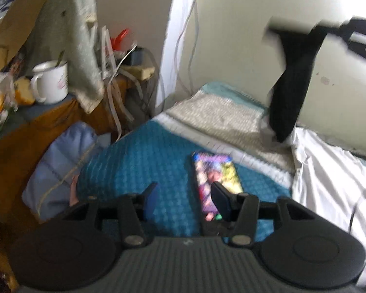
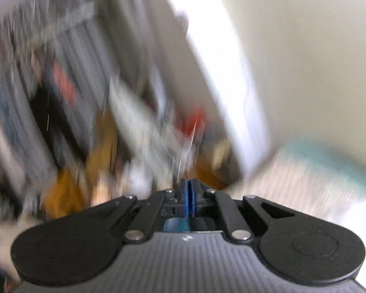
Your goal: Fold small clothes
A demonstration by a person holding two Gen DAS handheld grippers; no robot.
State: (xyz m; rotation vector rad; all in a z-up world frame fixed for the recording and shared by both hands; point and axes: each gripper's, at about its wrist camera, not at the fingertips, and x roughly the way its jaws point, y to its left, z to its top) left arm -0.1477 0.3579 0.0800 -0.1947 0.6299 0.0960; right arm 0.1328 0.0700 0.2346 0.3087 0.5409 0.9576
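Observation:
In the left wrist view, a black sock (image 1: 290, 85) hangs in the air at the upper right, held from above by my right gripper (image 1: 314, 30). Its toe reaches down to the bed near a white cloth (image 1: 329, 171). My left gripper (image 1: 185, 191) is open and empty, low over the blue quilted blanket (image 1: 139, 156). In the right wrist view, my right gripper (image 2: 189, 190) has its blue pads pressed together; the sock itself is hidden below them, and the view is heavily blurred.
A phone with a colourful screen (image 1: 216, 180) lies on the blanket under the left gripper's right finger. A beige knitted cover (image 1: 219, 117) lies behind it. A wooden side table (image 1: 24, 127) with a white mug (image 1: 51, 83) stands left. A blue pillow (image 1: 58, 161) lies beside the bed.

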